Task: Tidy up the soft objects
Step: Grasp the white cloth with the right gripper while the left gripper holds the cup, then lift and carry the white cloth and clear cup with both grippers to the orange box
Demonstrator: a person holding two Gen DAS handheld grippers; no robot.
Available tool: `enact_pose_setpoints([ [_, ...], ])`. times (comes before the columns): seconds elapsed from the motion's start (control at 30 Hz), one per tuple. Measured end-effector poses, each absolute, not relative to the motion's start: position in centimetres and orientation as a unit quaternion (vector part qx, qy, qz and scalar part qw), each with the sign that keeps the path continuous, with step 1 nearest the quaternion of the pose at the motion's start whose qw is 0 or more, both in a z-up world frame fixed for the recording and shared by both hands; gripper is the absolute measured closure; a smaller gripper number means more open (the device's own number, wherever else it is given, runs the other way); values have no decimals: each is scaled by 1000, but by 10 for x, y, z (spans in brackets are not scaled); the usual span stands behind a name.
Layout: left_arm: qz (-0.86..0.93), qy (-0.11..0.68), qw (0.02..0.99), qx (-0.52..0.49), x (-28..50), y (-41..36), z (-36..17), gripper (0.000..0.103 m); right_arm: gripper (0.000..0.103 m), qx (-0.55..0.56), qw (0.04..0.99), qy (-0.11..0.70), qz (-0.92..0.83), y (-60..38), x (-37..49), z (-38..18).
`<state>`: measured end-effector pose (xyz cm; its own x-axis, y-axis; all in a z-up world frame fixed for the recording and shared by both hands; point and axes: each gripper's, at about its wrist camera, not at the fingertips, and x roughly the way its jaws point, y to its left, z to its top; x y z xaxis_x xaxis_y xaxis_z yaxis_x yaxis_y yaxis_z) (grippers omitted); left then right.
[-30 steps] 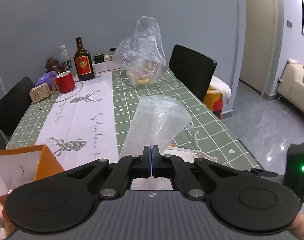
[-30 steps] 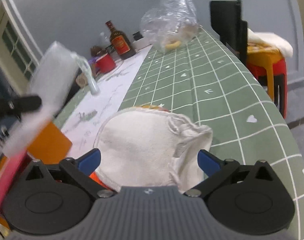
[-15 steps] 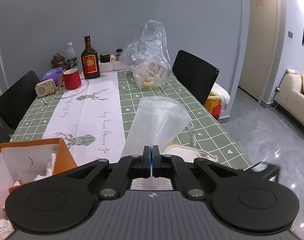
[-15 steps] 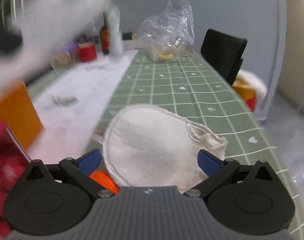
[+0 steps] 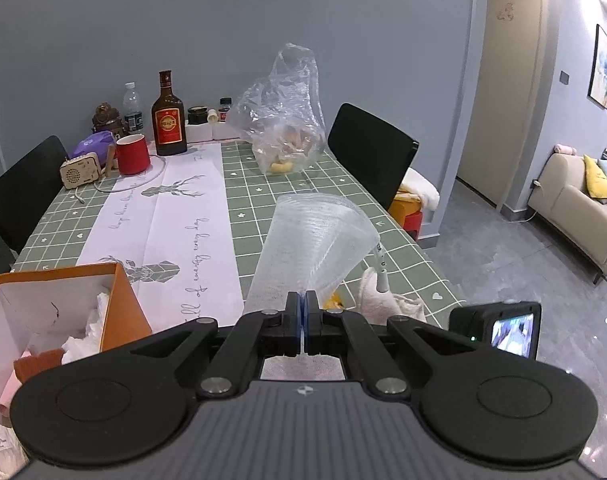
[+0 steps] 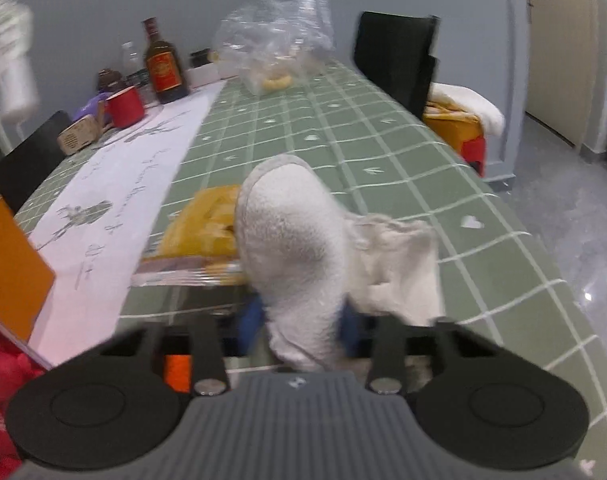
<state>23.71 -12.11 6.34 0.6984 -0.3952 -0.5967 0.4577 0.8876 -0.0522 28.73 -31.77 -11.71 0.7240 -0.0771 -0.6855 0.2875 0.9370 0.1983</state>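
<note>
My left gripper [image 5: 302, 312] is shut on a thin white gauze-like cloth [image 5: 311, 240] that fans upward above the table. My right gripper [image 6: 301, 320] is shut on a fluffy white terry cloth [image 6: 295, 248], pinched and bunched up over the table's near right end. The same white cloth [image 5: 387, 300] shows low right in the left wrist view. A yellow packet [image 6: 203, 228] lies on the table just left of the white cloth. An open orange box [image 5: 55, 304] holding soft items stands at the near left.
The green checked table [image 5: 263, 188] has a white runner [image 5: 163, 216]. A clear plastic bag [image 5: 283, 120], a brown bottle [image 5: 168, 116], a red mug [image 5: 132, 155] and a small radio [image 5: 81, 170] stand at the far end. Black chairs [image 5: 371, 156] flank the table.
My right gripper closed on the white terry cloth and bunched it up, uncovering the yellow packet. My left gripper keeps holding the gauze cloth and has drawn back and up a little.
</note>
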Motion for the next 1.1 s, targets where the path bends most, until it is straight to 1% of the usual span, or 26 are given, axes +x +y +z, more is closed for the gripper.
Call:
enact_pose_setpoints([
  [0.1, -237, 308, 920, 48, 232, -118, 65, 102, 93, 197, 909, 358, -81, -340, 282, -115],
  [0.37, -258, 297, 918, 48, 218, -107, 74, 102, 93, 248, 913, 314, -82, -361, 262, -95],
  [0.53, -264, 274, 923, 61, 199, -91, 86, 102, 93, 255, 925, 273, -71, -361, 251, -81],
  [0.67, -252, 277, 925, 60, 189, -72, 94, 102, 93, 263, 936, 234, -9, -358, 233, -66],
  [0.8, -253, 293, 922, 28, 188, -44, 100, 102, 93, 236, 948, 213, 1, -343, 209, -33],
  [1.03, -273, 282, 919, -32, 188, 8, 110, 102, 93, 192, 967, 164, 22, -301, 173, 32],
  [1.1, -278, 276, 919, -43, 186, 21, 113, 102, 93, 177, 971, 161, 32, -282, 168, 48],
])
